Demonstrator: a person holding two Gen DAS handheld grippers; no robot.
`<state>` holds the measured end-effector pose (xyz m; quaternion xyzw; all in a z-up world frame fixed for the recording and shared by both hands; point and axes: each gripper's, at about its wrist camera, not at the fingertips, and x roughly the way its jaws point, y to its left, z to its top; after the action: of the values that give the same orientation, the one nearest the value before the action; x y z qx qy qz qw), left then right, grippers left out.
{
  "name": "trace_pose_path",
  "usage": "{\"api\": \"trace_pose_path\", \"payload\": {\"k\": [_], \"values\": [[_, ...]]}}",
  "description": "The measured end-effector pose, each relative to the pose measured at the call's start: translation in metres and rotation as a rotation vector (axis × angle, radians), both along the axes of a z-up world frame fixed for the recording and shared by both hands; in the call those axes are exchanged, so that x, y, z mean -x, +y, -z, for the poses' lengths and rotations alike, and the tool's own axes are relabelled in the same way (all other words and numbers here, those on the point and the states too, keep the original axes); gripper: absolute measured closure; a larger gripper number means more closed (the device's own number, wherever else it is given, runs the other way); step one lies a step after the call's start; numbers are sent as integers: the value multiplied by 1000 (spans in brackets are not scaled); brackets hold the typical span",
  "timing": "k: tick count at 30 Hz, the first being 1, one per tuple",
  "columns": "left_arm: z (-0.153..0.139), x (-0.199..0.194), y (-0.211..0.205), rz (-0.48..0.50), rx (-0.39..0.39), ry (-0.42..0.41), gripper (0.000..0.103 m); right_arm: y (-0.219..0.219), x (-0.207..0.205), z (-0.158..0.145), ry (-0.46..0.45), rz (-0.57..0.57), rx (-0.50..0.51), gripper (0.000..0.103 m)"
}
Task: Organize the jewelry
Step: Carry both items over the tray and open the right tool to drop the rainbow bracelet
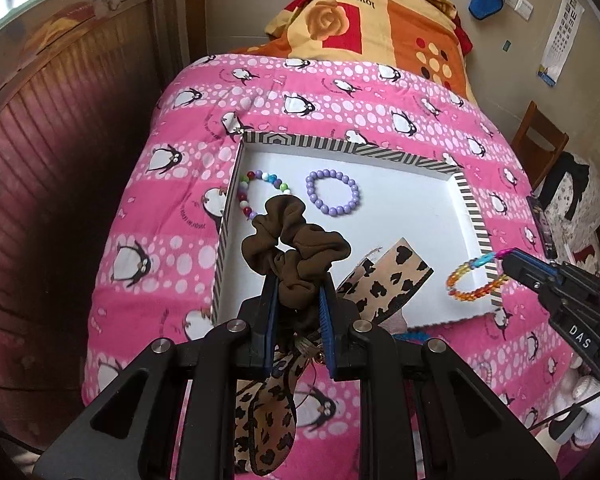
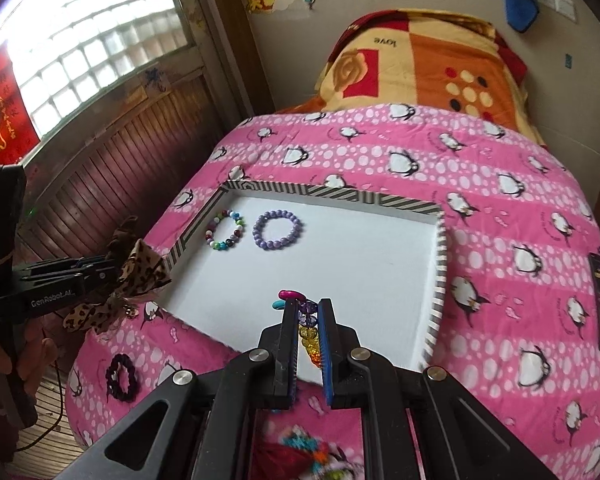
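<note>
A white tray with a striped rim (image 1: 474, 216) (image 2: 438, 280) lies on the pink penguin quilt. In it lie a multicolour bead bracelet (image 1: 246, 196) (image 2: 226, 230) and a purple bead bracelet (image 1: 334, 198) (image 2: 278, 232). My left gripper (image 1: 298, 298) is shut on a brown scrunchie with leopard-print ribbons (image 1: 296, 248), held above the tray's near left part; it shows at the tray's left edge in the right wrist view (image 2: 140, 272). My right gripper (image 2: 308, 312) is shut on a rainbow bead bracelet (image 1: 474, 282) (image 2: 310, 332) above the tray's near right edge.
A black scrunchie (image 2: 121, 376) lies on the quilt (image 1: 164, 248) left of the tray. More colourful pieces (image 2: 308, 456) lie on the quilt under my right gripper. A wooden wall panel (image 1: 40, 160) is to the left, an orange blanket (image 1: 384, 20) at the back.
</note>
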<state>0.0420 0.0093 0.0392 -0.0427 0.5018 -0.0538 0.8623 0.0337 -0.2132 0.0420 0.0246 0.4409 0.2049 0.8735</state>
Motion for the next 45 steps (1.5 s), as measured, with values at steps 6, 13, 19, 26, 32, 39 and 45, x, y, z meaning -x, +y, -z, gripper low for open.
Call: {"api": "trace_pose_path", "payload": {"k": [6,13,19,26,32,39,45], "values": [[16,-22,3,11,-3,35,86,34,-27,17,48,-38,10,94],[47,-46,4,18,-5,99,86,60,-59,43,106,-69,48,94],[70,-65,7,8,-29,129,86,59,-102,57,128,-46,99,94],[86,-86,15,-14,-31,157,86,50,-158,77,149,19,94,94],[91,-98,17,-25,-36,157,86,45,-185,91,157,60,78,94],[91,-100,15,-35,-42,161,82,44,-188,99,166,57,95,87],[82,-91,16,-41,-36,150,69,36,-167,80,134,67,62,77]]}}
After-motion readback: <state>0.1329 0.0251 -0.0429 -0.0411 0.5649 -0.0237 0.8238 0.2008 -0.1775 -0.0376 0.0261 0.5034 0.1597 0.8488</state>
